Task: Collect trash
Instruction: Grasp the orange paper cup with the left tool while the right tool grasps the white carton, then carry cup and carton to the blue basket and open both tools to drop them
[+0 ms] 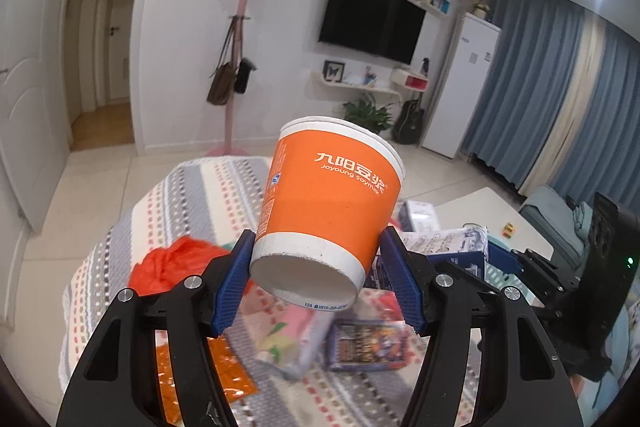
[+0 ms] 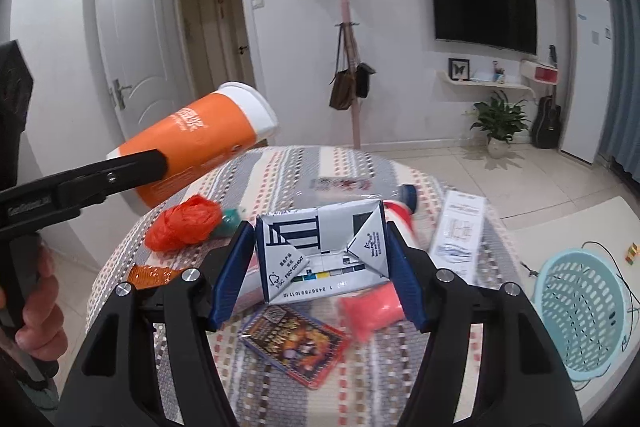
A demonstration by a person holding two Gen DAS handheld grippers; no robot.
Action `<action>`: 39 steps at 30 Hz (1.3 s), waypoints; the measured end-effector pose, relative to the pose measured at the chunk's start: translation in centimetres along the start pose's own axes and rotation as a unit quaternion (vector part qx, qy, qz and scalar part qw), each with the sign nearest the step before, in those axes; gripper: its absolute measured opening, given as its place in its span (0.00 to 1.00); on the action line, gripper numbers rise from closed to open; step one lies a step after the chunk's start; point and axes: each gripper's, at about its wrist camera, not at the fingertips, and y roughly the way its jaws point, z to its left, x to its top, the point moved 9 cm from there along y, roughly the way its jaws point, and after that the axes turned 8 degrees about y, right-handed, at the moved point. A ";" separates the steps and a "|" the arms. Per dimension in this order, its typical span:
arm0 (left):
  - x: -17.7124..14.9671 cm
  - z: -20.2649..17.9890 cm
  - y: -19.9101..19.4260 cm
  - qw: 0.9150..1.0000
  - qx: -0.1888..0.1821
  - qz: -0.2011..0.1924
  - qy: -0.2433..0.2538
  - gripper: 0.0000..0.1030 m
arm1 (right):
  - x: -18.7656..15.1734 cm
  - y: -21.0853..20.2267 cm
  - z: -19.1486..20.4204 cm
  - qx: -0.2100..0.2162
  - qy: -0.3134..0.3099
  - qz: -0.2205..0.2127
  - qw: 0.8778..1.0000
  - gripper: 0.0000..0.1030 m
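Your desk (image 2: pixel 360 163) wears a striped cloth, with a pale blue basket (image 2: pixel 580 311) on the floor to its right. Above it, your left gripper (image 1: pixel 316 275) has its blue fingers (image 1: pixel 236 283) clamped partway closed on the base of the orange cup (image 1: pixel 328 195), lifted and tilted. Your right gripper (image 2: pixel 316 267) grips the flattened carton (image 2: pixel 320 255) the same way, held clear of the desk. Below lie a red bag (image 2: pixel 184 223), a pink packet (image 2: pixel 372 311) and a card packet (image 2: pixel 296 343).
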 end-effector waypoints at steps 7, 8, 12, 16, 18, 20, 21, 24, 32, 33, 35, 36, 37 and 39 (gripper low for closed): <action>0.9 -4.4 0.2 0.999 -0.027 -0.012 0.021 0.60 | 1.5 -3.7 -4.2 -0.031 0.023 -0.040 0.998 0.60; 0.9 -5.1 0.4 0.999 -0.031 -0.012 0.024 0.60 | 1.7 -4.3 -5.0 -0.037 0.027 -0.046 0.998 0.60; 1.2 -8.8 1.9 0.998 -0.056 -0.008 0.042 0.60 | 2.3 -6.3 -8.7 -0.063 0.047 -0.064 0.995 0.60; 1.2 -12.3 4.1 0.995 -0.080 0.002 0.057 0.60 | 2.3 -8.1 -13.7 -0.098 0.076 -0.074 0.989 0.60; 1.2 -14.3 5.6 0.993 -0.095 0.010 0.064 0.60 | 1.9 -8.9 -16.7 -0.124 0.092 -0.078 0.985 0.60; 1.1 -16.2 7.1 0.992 -0.107 0.019 0.070 0.60 | 1.4 -9.4 -19.2 -0.142 0.109 -0.077 0.981 0.60; 0.9 -17.0 7.7 0.991 -0.112 0.023 0.073 0.60 | 1.0 -9.5 -20.6 -0.149 0.119 -0.074 0.979 0.60; 0.3 -20.3 10.5 0.986 -0.138 0.044 0.080 0.60 | -0.9 -9.7 -25.6 -0.171 0.167 -0.050 0.970 0.60; -3.5 -27.4 18.2 0.972 -0.175 0.121 0.097 0.60 | -6.9 -9.0 -34.8 -0.251 0.239 0.007 0.938 0.60; -4.1 -28.0 18.9 0.970 -0.179 0.131 0.097 0.60 | -8.0 -8.8 -35.8 -0.259 0.250 0.019 0.933 0.60; -5.5 -29.2 20.5 0.964 -0.189 0.156 0.098 0.60 | -9.3 -8.2 -37.4 -0.277 0.262 0.036 0.924 0.60; -6.2 -29.7 21.4 0.962 -0.193 0.168 0.099 0.60 | -10.2 -8.1 -38.2 -0.286 0.267 0.046 0.919 0.60; -7.0 -30.3 22.3 0.959 -0.194 0.180 0.102 0.60 | -10.5 -7.9 -38.9 -0.292 0.271 0.053 0.916 0.60; -8.5 -31.4 23.7 0.954 -0.196 0.201 0.109 0.60 | -12.0 -7.6 -40.4 -0.298 0.282 0.072 0.909 0.60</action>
